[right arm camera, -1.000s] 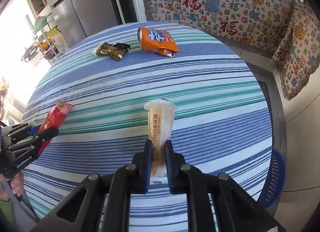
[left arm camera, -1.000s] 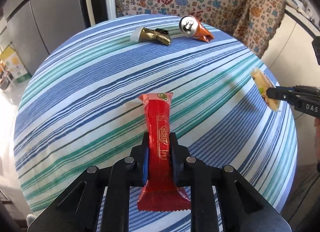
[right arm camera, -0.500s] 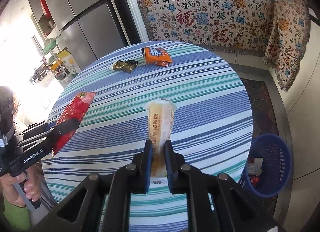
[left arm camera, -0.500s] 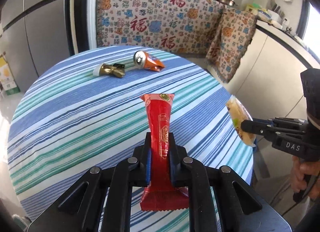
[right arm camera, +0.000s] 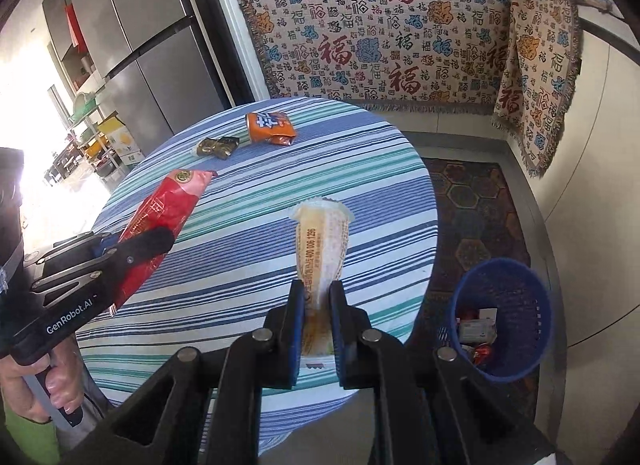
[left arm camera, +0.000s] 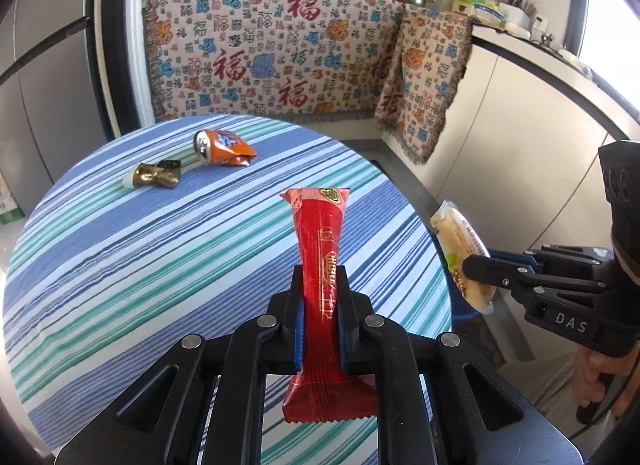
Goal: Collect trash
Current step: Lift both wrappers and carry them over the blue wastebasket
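I had the left gripper [left arm camera: 320, 289] clamped on a long red foil snack wrapper [left arm camera: 320, 265], its fingers pressed against the wrapper's middle so the printed top end stood up above the near half of the round table with the blue, green and white striped cloth [left arm camera: 120, 245]. In the right wrist view that same red wrapper [right arm camera: 160, 221] slanted over the table's left edge.

My right gripper [right arm camera: 318, 305] was closed on a pale yellow-and-white plastic snack packet [right arm camera: 322, 249], gripped low, its crimped top pointing away from me over the right side of the striped cloth [right arm camera: 360, 169]. From the left wrist camera the packet [left arm camera: 460, 249] hung just past the table's right rim.

Two pieces lay on the far side of the cloth, close together: a crushed orange drink can [left arm camera: 222, 147] and, just left of it, a crumpled gold foil wrapper [left arm camera: 154, 177].

On the floor to the right of the table stood a round blue mesh plastic basket [right arm camera: 516, 285], with a few scraps of packaging inside it.
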{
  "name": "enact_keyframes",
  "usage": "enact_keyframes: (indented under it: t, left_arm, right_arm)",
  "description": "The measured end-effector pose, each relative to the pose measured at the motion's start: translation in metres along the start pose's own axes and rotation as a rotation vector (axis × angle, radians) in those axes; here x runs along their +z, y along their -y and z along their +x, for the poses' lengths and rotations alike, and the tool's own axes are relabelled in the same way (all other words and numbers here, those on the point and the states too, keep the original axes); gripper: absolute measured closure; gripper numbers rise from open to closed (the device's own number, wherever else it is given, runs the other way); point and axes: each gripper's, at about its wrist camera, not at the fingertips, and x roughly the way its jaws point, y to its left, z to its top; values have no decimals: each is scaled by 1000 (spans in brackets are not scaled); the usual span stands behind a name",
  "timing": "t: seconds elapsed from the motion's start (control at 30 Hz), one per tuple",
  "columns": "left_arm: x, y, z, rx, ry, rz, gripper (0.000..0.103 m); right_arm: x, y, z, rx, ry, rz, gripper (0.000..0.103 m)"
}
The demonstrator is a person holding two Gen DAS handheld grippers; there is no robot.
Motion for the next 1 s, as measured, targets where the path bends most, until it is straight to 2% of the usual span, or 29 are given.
enact_keyframes:
  t: [0.3,0.67,1.0]
  left_arm:
    - [6,40,14,-53,-25,45,93]
    - [22,108,40,-161,-59,113,94]
    - [35,166,83,-264,-101,137,94]
  right_arm:
    - [-9,43,-17,-46,22,56,90]
    - [-22,124,-36,-144,24,151,90]
    - [-22,194,-23,-216,23,236,90]
